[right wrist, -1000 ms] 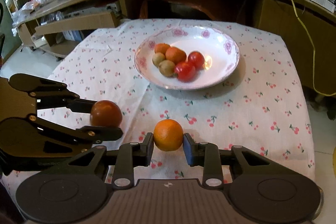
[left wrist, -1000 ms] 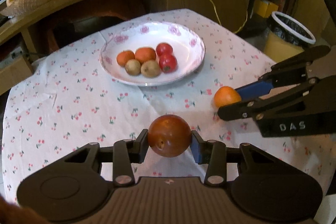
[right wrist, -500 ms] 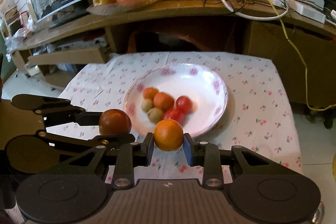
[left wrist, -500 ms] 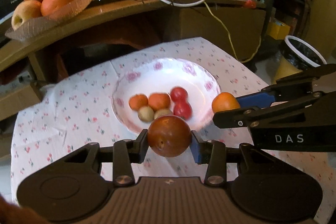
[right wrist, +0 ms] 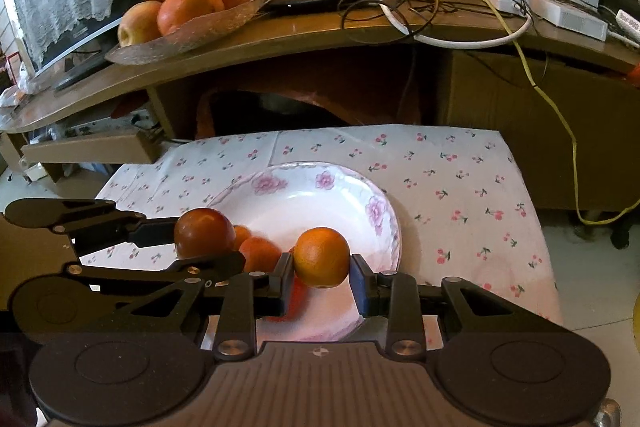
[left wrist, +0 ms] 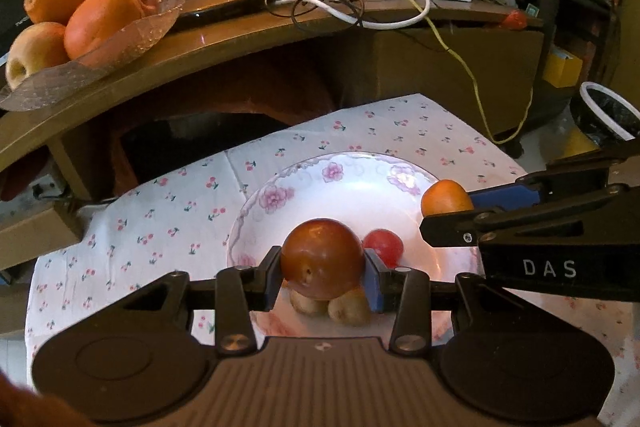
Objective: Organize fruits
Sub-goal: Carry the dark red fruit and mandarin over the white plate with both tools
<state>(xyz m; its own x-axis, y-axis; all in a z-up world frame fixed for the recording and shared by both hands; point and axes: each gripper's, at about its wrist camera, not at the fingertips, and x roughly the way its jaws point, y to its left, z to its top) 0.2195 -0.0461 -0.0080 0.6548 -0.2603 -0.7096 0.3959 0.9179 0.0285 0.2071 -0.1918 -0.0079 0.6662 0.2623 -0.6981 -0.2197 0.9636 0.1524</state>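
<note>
Movement: since one second back, I have carried both claws from the bare cloth up over the plate.
Left claw [left wrist: 323,277]: clamped on the dark red fruit [left wrist: 322,259], held above the plate's 6 o'clock side.
Right claw [right wrist: 322,277]: clamped on the orange [right wrist: 322,257], at 3 o'clock of the red fruit in my left view.
Plate [left wrist: 348,183]: white, floral rim, on the cherry-print table [left wrist: 168,211]; holds small tomato [left wrist: 383,242] and kiwis [left wrist: 349,309].
Shelf bowl [right wrist: 188,35]: 11 o'clock, oranges and apples.
</note>
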